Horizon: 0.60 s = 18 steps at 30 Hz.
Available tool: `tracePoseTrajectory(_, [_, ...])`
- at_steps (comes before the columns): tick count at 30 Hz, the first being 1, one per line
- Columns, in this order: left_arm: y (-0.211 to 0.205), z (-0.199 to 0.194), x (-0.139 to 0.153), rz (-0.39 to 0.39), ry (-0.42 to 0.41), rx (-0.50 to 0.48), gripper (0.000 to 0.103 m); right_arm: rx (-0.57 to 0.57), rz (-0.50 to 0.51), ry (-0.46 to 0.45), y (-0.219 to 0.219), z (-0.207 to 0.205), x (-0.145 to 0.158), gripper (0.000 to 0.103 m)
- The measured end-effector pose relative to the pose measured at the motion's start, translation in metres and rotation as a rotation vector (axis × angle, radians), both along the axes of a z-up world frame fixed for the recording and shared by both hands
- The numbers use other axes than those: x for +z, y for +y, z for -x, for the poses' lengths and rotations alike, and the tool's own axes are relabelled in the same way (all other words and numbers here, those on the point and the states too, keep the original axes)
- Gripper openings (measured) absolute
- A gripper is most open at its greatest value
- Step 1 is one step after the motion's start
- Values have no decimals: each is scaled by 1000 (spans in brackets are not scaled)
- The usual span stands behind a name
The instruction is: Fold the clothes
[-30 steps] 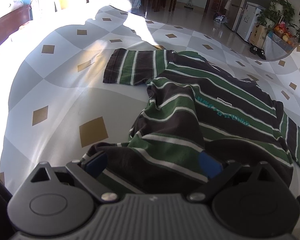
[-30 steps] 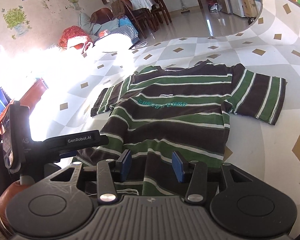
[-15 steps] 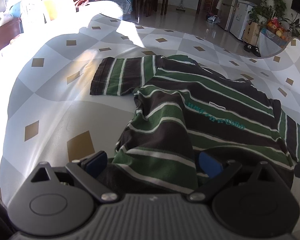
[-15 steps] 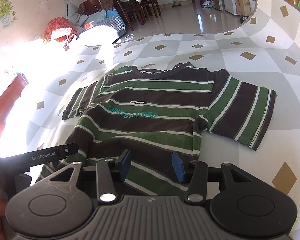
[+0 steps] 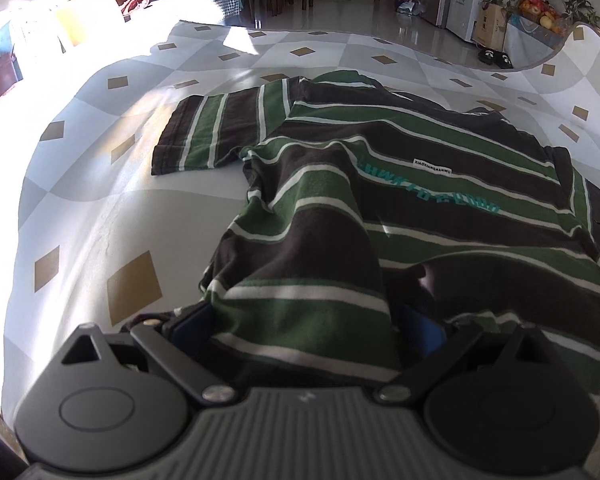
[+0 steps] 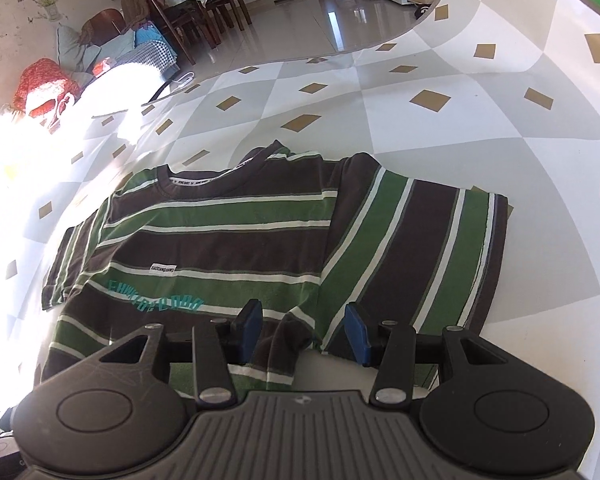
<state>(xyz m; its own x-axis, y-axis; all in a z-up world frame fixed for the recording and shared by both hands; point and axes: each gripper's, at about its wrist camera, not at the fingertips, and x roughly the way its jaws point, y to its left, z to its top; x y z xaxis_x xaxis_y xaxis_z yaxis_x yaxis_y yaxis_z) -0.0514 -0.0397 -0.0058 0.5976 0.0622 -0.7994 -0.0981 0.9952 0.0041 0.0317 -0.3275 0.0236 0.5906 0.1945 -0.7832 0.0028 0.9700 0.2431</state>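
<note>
A dark brown T-shirt with green and white stripes (image 5: 420, 184) lies face up on the checked tablecloth (image 5: 100, 200), collar at the far side. Its lower part is lifted and draped over my left gripper (image 5: 304, 324), whose blue pads (image 5: 190, 322) stand wide apart under the cloth. In the right wrist view the shirt (image 6: 220, 240) spreads ahead, right sleeve flat. My right gripper (image 6: 304, 330) sits near the right armpit, pads (image 6: 250, 326) apart, with a raised dark fold of cloth between them touching neither pad.
The tablecloth (image 6: 460, 128) ends in a curved far edge, with shiny floor beyond. Dining chairs (image 6: 220, 12), a white fridge (image 5: 468, 8) and plants stand in the room. A red bundle (image 6: 44, 80) lies in bright glare at left.
Both grippers have moved forward toward the collar. The shirt's lower part has come along with them and now lies doubled over the body near the right gripper.
</note>
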Motion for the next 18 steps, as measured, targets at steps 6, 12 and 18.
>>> tracePoseTrajectory(6, [-1,-1,-8,1,19,-6,103,23,80,67,6,-18,-21,46])
tracePoseTrajectory(12, [-1,-3,-10,14,19,1,103,96,187,50,16,-24,-25,50])
tracePoseTrajectory(18, [-3,-5,-11,12,24,9,103,128,257,49,17,-35,-27,50])
